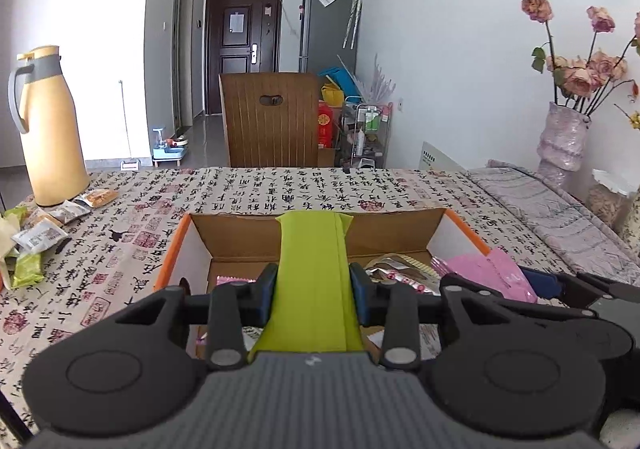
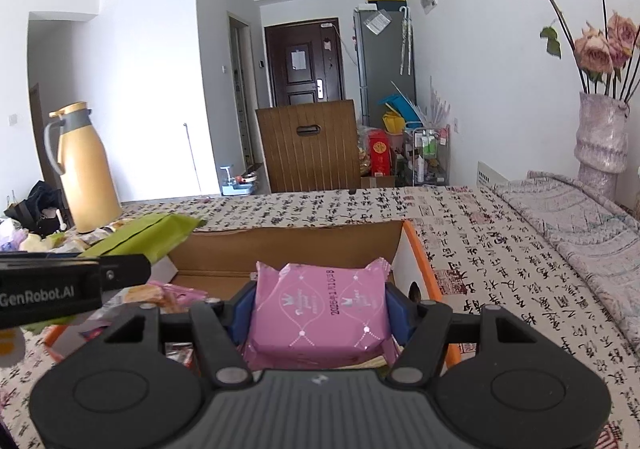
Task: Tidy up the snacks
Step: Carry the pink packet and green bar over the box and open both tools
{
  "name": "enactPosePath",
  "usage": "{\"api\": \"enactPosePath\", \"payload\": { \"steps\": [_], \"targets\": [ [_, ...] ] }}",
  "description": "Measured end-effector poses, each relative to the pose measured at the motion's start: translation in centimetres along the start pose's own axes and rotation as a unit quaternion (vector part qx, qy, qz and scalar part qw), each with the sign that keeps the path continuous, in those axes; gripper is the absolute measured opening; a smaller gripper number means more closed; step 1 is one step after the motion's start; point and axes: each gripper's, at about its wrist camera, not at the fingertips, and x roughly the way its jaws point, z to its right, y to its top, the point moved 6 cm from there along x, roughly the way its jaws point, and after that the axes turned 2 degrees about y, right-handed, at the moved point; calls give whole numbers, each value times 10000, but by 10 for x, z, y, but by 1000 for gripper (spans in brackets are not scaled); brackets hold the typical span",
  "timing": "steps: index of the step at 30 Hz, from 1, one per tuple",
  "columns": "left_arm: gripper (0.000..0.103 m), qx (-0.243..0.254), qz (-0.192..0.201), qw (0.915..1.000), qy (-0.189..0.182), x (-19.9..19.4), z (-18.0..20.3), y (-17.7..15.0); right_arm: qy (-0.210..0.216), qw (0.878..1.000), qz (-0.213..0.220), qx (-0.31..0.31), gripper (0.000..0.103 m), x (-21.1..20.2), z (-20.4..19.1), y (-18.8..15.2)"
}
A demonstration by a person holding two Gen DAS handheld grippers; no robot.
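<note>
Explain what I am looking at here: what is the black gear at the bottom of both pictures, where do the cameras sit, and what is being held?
No robot arm here: a person holds a two-finger gripper in each hand, and each carries a fisheye camera looking forward along its fingers. The black gear at the bottom is that gripper.

The left view shows the left gripper shut on a green packet. The right view shows the right gripper shut on a pink packet; the green packet shows there at the left too. Both hang over an open cardboard box with orange edges, which already holds some snacks.

The box sits on a table with a calligraphy-print cloth. More loose snack packets lie at its left end near a yellow thermos jug; a vase of dried roses stands at the right.
</note>
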Motion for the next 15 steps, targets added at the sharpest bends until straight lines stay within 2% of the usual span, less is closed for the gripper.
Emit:
{"api": "enactPosePath", "payload": {
  "steps": [7, 10, 11, 12, 13, 14, 15],
  "targets": [
    [39, -43, -243, 9997, 49, 28, -9, -14, -48, 9998, -168, 15, 64, 16, 6, -12],
    [41, -75, -208, 9997, 65, 29, -12, -16, -59, 9996, -269, 48, 66, 21, 9, -16],
    [47, -84, -191, 9998, 72, 27, -13, -16, -69, 9995, -289, 63, 67, 21, 10, -17],
    [61, -101, -178, 9998, 74, 27, -14, -16, -83, 9995, -294, 83, 72, 21, 12, -18],
    [68, -117, -132, 9998, 102, 26, -14, -16, -96, 9995, -280, 105, 74, 21, 13, -18],
    [83, -133, -79, 9998, 151, 24, -16, -15, -110, 9996, -246, 121, 74, 20, 14, -18],
    [92, -149, -38, 9997, 204, 23, -17, -14, -107, 9996, -227, 137, 75, 19, 14, -17]
  ]
}}
